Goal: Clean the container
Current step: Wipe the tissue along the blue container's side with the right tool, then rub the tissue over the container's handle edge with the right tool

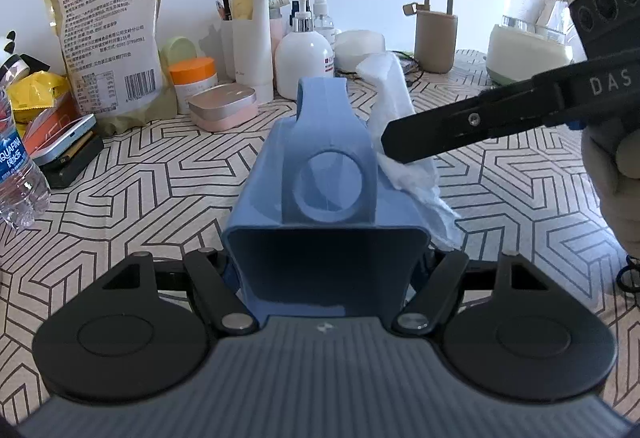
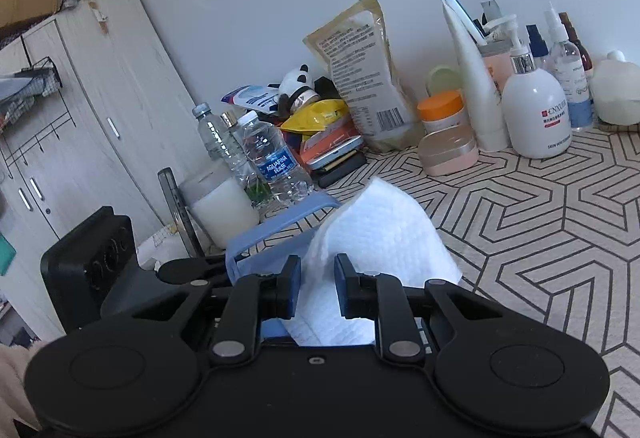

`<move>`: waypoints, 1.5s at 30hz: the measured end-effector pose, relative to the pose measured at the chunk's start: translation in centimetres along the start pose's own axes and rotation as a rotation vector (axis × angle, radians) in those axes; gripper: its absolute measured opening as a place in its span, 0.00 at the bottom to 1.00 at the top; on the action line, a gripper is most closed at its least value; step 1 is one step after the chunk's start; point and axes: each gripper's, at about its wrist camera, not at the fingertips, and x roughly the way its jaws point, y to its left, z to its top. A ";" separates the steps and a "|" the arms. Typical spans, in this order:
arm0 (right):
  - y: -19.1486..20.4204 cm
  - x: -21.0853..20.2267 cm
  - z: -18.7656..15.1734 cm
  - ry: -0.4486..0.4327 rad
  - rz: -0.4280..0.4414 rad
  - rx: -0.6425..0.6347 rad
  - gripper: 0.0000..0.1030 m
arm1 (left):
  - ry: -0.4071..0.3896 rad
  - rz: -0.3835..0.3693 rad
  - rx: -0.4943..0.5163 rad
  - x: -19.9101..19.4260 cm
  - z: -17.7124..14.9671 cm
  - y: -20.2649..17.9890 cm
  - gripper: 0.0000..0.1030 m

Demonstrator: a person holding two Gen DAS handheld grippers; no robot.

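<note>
A blue container (image 1: 320, 174) with a handle loop and a round hole lies on its side, gripped at its open end by my left gripper (image 1: 326, 270). My right gripper (image 1: 404, 146) comes in from the right, shut on a white cloth (image 1: 396, 106) pressed against the container's right side. In the right wrist view the right gripper (image 2: 316, 288) pinches the white cloth (image 2: 380, 234) between its blue pads, with the blue container (image 2: 276, 234) just left and behind.
A patterned tablecloth (image 1: 520, 198) covers the table. Along the back stand a food bag (image 1: 108, 38), jars, a white pump bottle (image 1: 302, 54), a tan container (image 1: 436, 38) and a kettle (image 1: 528, 26). Water bottles (image 2: 272, 158) and a milky jar (image 2: 220, 206) stand at the left.
</note>
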 end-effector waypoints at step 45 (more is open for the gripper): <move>0.6 -0.3 -0.2 0.084 0.041 0.035 0.39 | 0.005 -0.083 -0.017 -0.8 -0.5 1.0 0.71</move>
